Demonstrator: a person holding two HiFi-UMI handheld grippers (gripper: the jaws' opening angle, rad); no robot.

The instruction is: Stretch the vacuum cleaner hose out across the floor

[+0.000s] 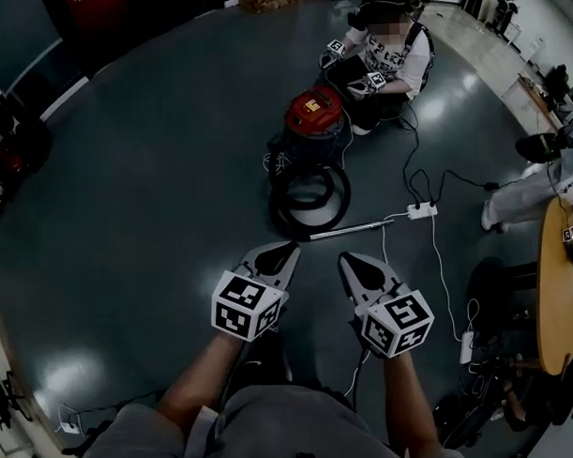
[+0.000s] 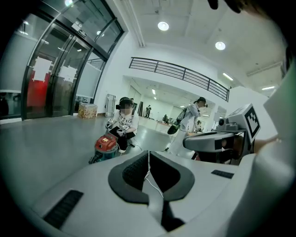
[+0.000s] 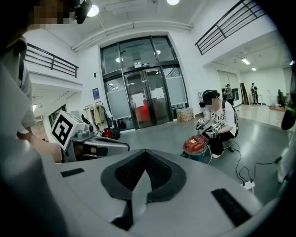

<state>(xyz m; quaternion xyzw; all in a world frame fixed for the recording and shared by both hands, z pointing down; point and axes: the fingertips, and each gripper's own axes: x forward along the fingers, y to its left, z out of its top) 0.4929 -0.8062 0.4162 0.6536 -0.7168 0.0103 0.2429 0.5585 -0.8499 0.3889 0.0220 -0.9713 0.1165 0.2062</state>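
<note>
Plainly, both claws are pressed together and empty: the left gripper [image 1: 279, 256] and right gripper [image 1: 354, 264] hang side by side, short of the hose [image 1: 311, 196]. The hose lies coiled on the floor just in front of the vacuum [image 1: 312, 113], and its wand [image 1: 350, 230] runs rightward from the coil toward a power strip [image 1: 422, 210]. To do this well, I'd judge, one claw should open and take the wand or the hose's free end low down. It should then draw away from the vacuum so the loops pay out one at a time rather than dragging the canister. The other claw could steady the coil. Open floor [image 1: 145, 209] lies left and on the near side. The right is crowded by the strip, its cord [image 1: 444, 265] and a table [image 1: 551, 289], and a person [image 1: 385, 49] crouches right behind the vacuum, so a leftward pull looks safest.
</note>
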